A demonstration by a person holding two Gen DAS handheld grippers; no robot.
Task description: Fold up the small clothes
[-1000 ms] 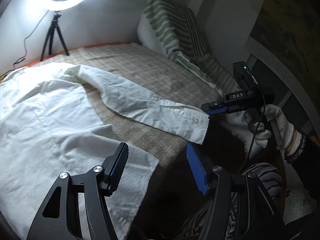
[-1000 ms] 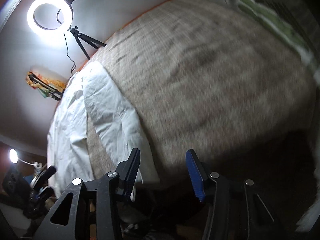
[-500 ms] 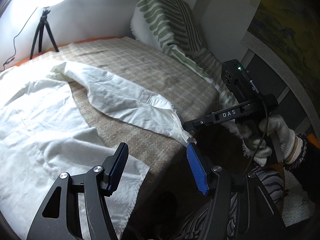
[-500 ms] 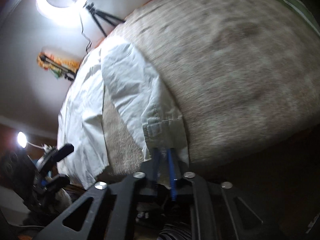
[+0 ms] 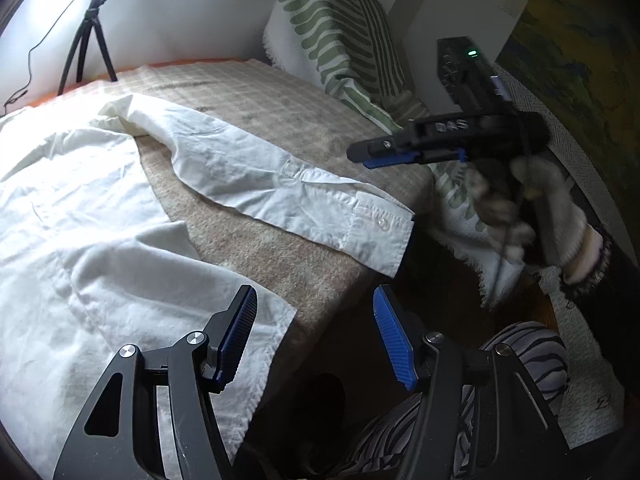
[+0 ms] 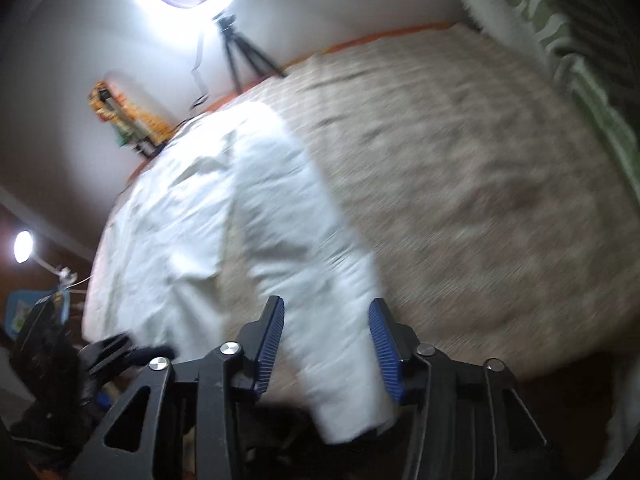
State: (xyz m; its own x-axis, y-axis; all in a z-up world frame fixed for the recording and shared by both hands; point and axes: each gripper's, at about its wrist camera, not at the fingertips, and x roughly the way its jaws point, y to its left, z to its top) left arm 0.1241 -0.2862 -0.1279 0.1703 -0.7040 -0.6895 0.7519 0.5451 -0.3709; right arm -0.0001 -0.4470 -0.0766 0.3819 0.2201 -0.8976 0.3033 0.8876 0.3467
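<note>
A white shirt (image 5: 80, 220) lies spread on a beige checked blanket (image 5: 280, 120). One sleeve (image 5: 248, 168) stretches right, and its buttoned cuff (image 5: 380, 232) lies flat at the bed's edge. My left gripper (image 5: 316, 320) stands open over the shirt's hem corner, holding nothing. My right gripper (image 5: 368, 156), in a gloved hand (image 5: 552, 216), hovers above the cuff and clear of it. In the right wrist view the right gripper (image 6: 328, 336) has its jaws opening. The sleeve (image 6: 304, 240) runs below and between them, and the pads do not press on it.
A ring light on a tripod (image 5: 86, 32) stands at the bed's far side against the wall. A green-striped pillow (image 5: 340, 40) leans at the back right. A fringed white cloth (image 5: 472, 248) hangs right of the bed edge. A striped trouser leg (image 5: 520, 352) is under my left gripper.
The right gripper was shut on the cuff half a second ago. It has since let go and lifted up and to the right. The cuff now lies flat. The left gripper stayed put.
</note>
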